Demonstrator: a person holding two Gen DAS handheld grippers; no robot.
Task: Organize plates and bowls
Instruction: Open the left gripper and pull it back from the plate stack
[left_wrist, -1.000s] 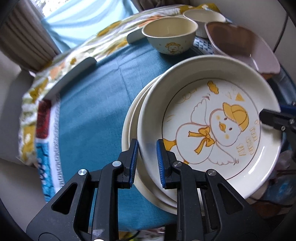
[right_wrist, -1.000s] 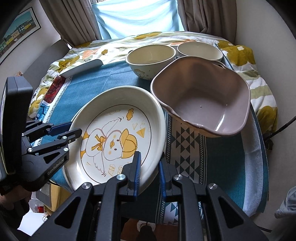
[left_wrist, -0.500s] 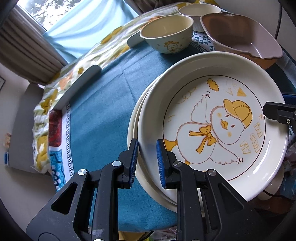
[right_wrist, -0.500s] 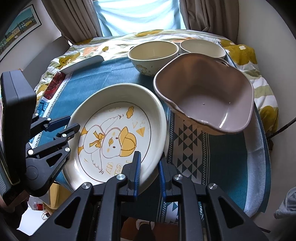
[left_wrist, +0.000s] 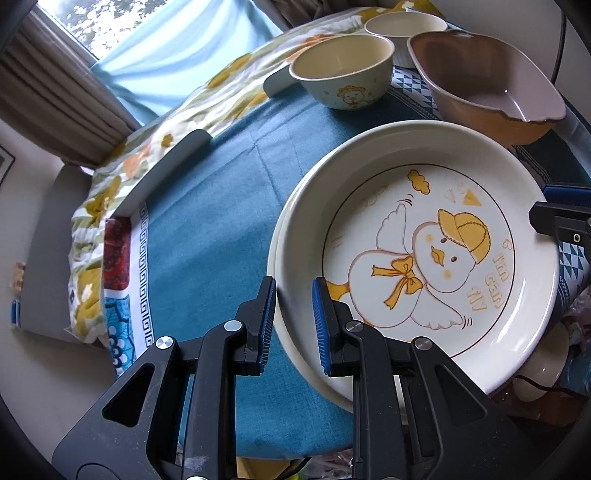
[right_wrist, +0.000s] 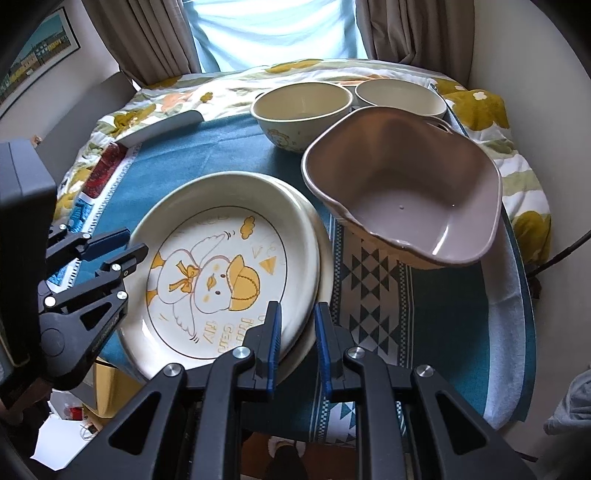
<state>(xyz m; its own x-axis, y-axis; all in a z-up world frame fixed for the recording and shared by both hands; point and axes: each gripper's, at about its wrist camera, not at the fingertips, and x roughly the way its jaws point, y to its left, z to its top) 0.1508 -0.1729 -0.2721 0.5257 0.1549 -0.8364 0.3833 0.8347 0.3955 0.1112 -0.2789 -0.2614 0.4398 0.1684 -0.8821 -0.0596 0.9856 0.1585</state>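
A cream plate with a yellow-capped duck (left_wrist: 424, 258) (right_wrist: 221, 273) lies over a second cream plate (left_wrist: 295, 365) (right_wrist: 325, 258), whose rim shows beside it. My left gripper (left_wrist: 295, 295) is shut on the duck plate's near-left rim, and it shows at the left of the right wrist view (right_wrist: 122, 251). My right gripper (right_wrist: 297, 317) is shut on the opposite rim, one finger inside the plate and one outside. Its tips (left_wrist: 554, 214) show at the right edge of the left wrist view. I cannot tell whether the duck plate rests on the lower plate or hangs just above it.
A large brown bowl (left_wrist: 480, 81) (right_wrist: 406, 199) stands close behind the plates. Two cream bowls (right_wrist: 301, 107) (right_wrist: 400, 98) sit behind it. A teal cloth (left_wrist: 207, 240) covers the table, with bare cloth left of the plates. The plates overhang the table's near edge.
The left wrist view has tilted up a little and shows more of the window. Both grippers keep their hold. The lower plate's rim now shows beside the duck plate in the right wrist view.
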